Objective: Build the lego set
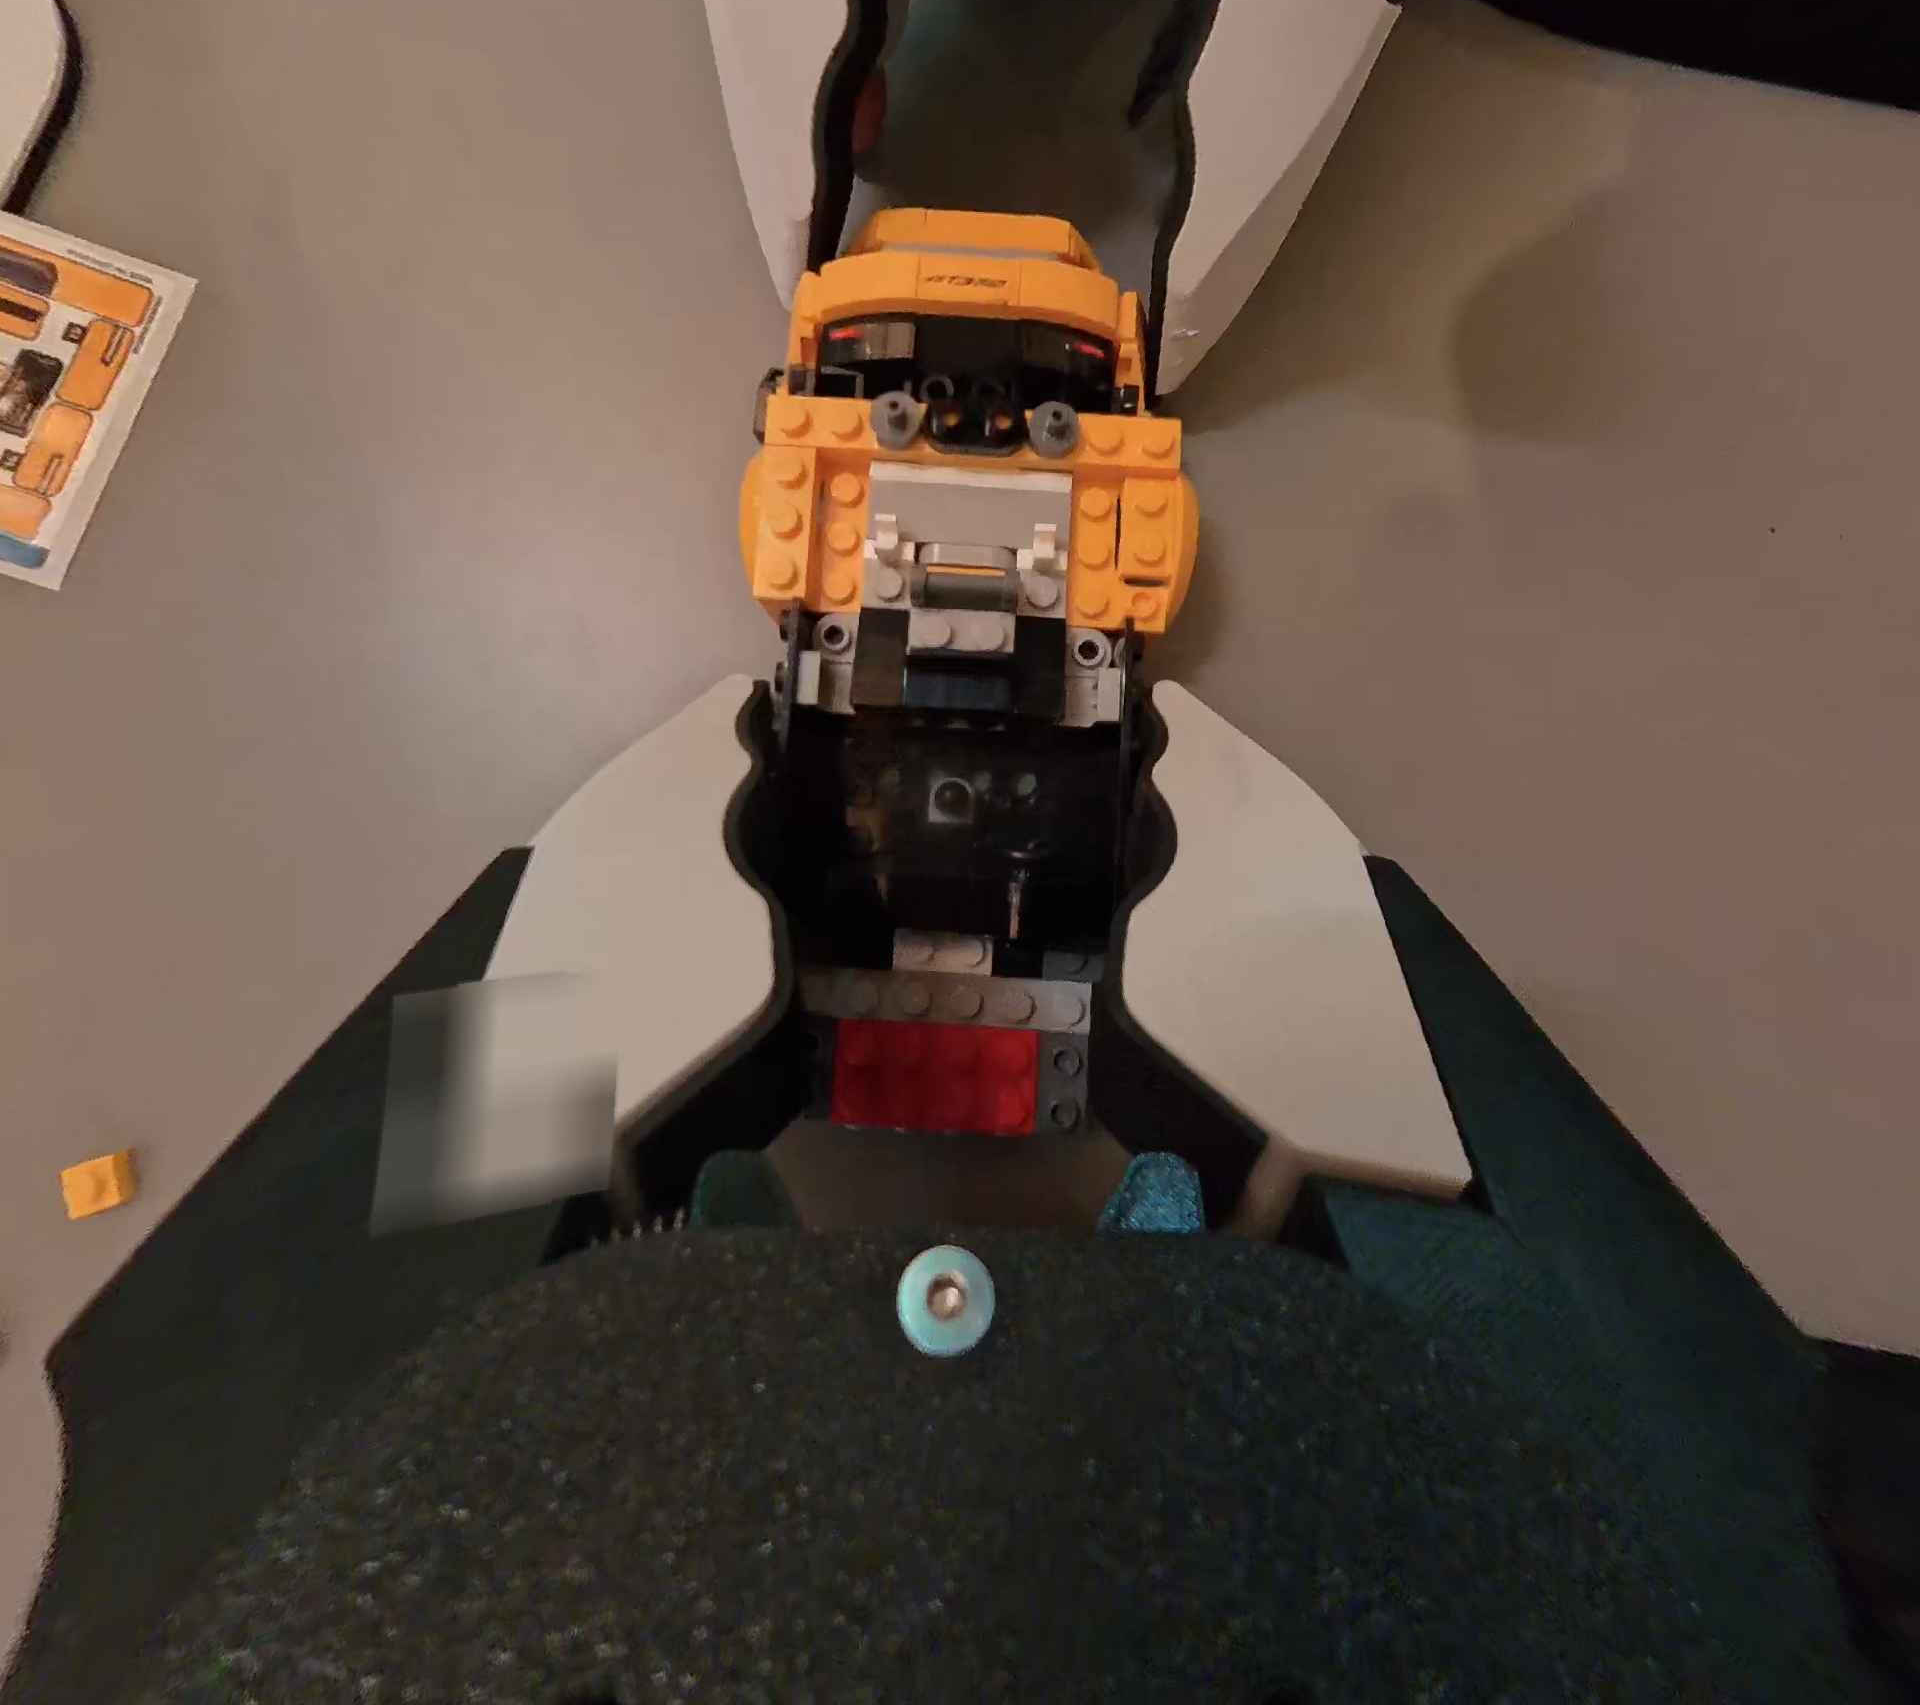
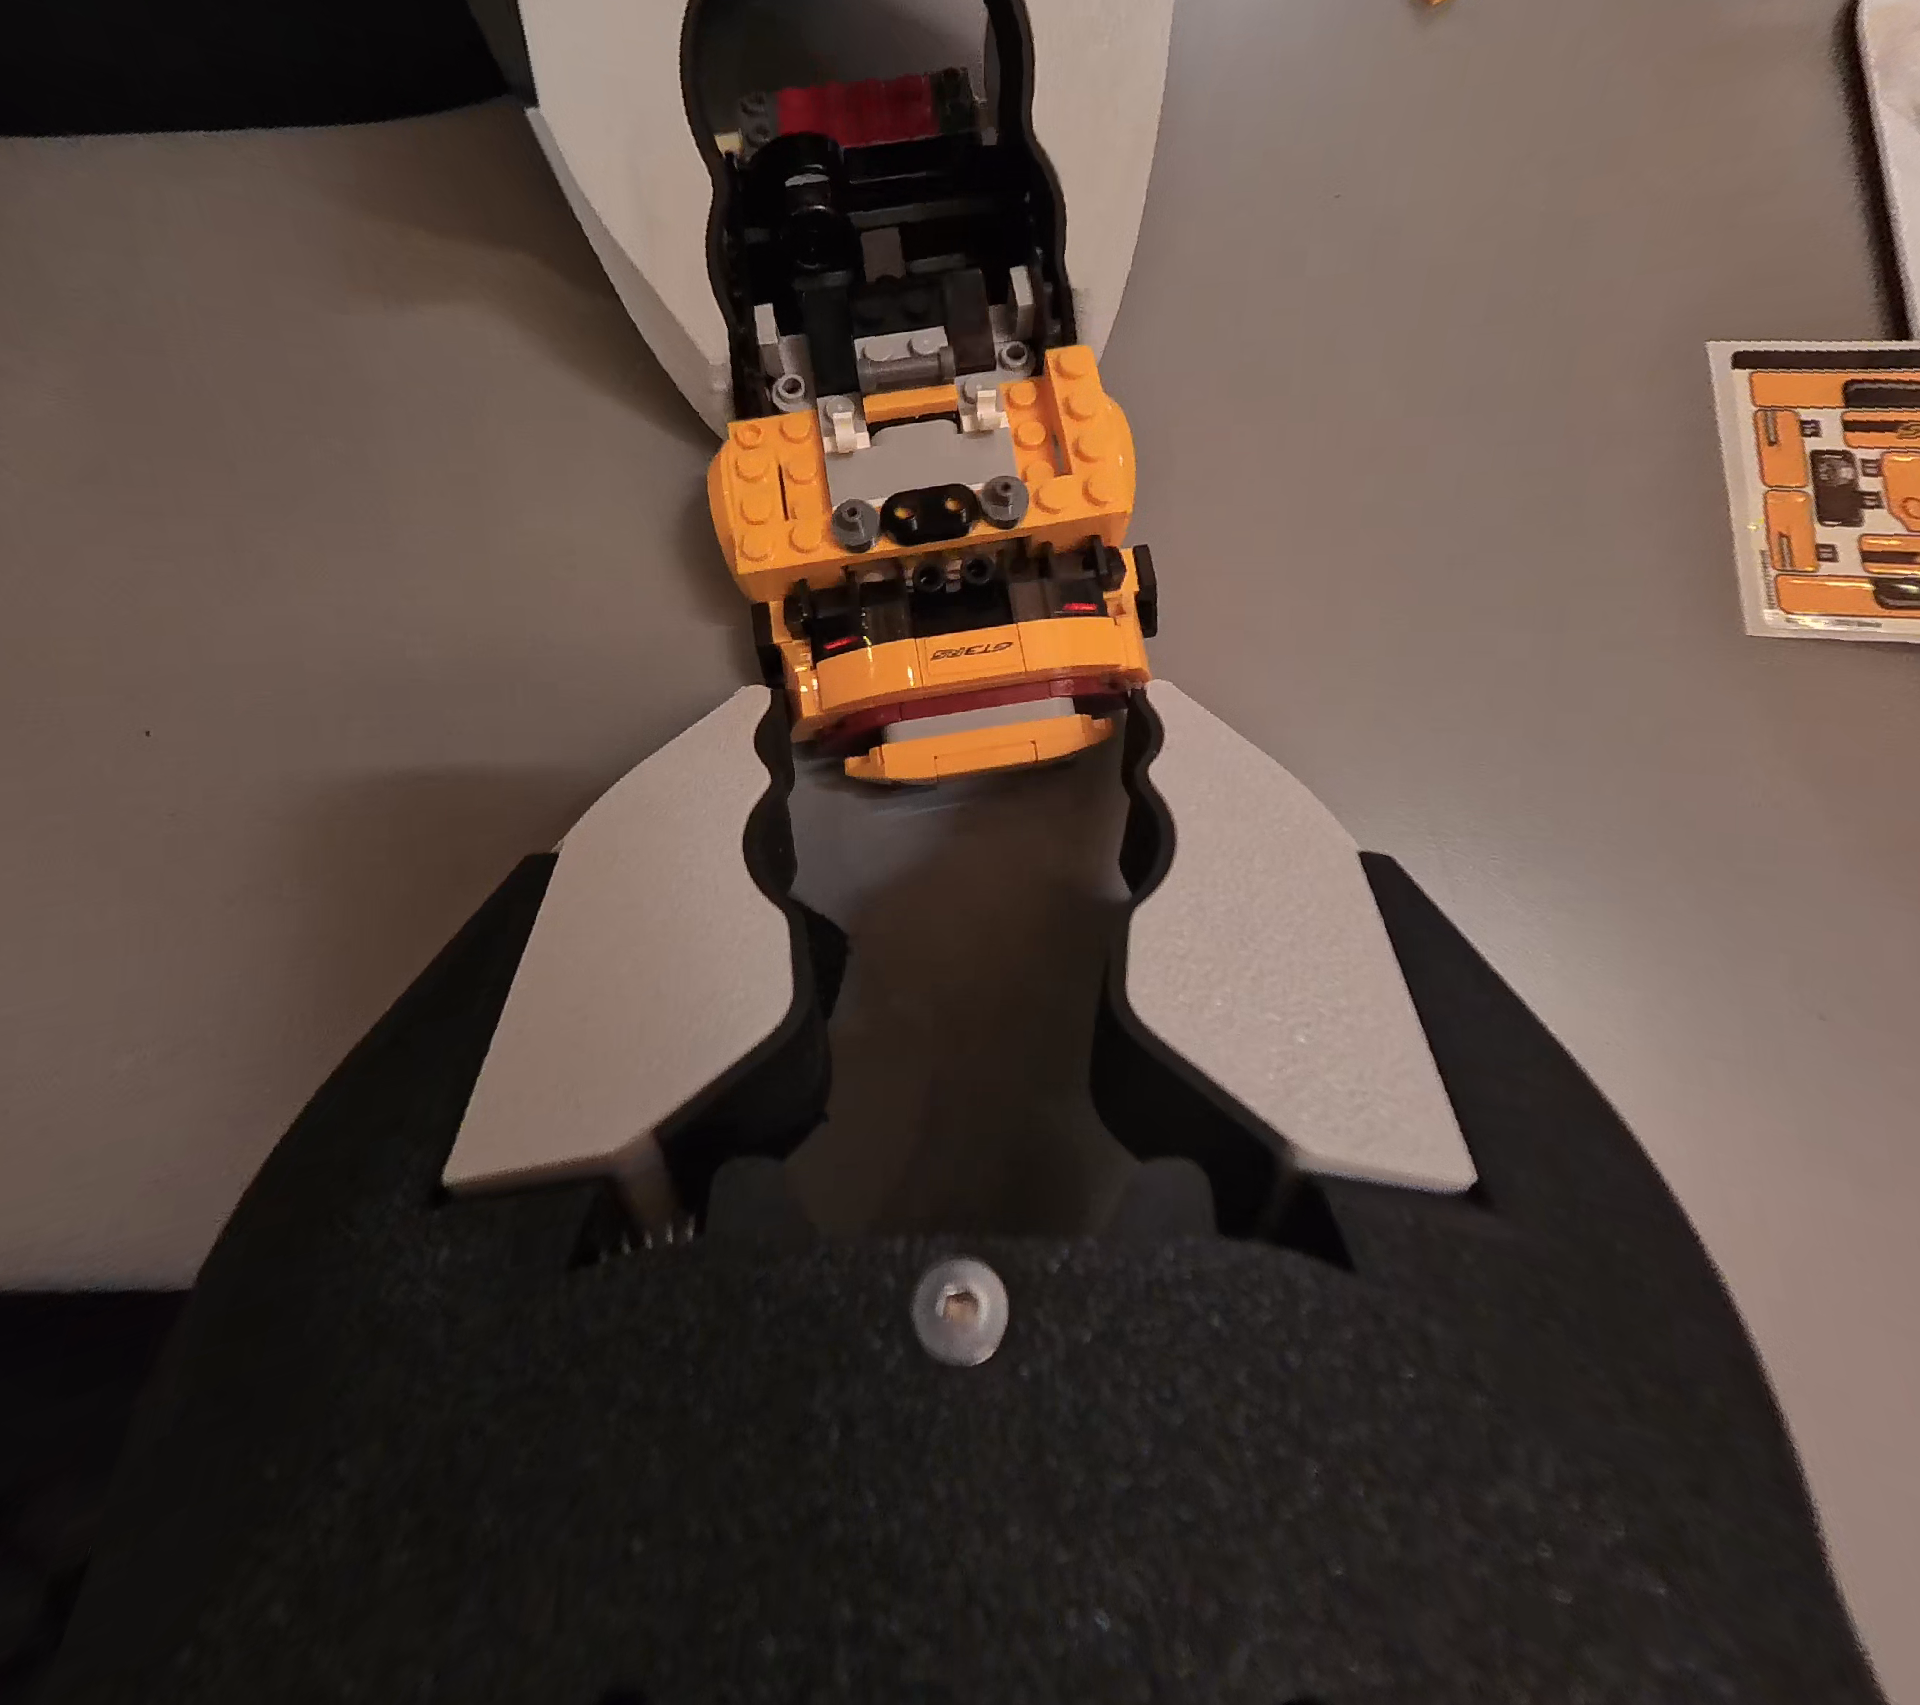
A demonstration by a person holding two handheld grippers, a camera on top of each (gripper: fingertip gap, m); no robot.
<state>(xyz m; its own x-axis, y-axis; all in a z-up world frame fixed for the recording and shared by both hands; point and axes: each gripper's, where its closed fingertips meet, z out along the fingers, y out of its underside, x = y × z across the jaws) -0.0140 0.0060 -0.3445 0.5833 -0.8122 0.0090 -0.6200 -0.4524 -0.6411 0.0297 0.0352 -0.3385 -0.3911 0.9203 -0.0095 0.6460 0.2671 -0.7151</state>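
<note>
1. Gripping the half-built car [image 1: 961,533] by its black middle, the left gripper [image 1: 940,699] steadies it above the surface [image 1: 416,45].
2. The right gripper [image 2: 951,694] has its fingers [image 2: 686,803] narrowed on the orange tail, bracing it for the next brick.

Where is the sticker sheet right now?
The sticker sheet lies flat on the table, right of the toy car in the right wrist view, at that view's edge.
</note>
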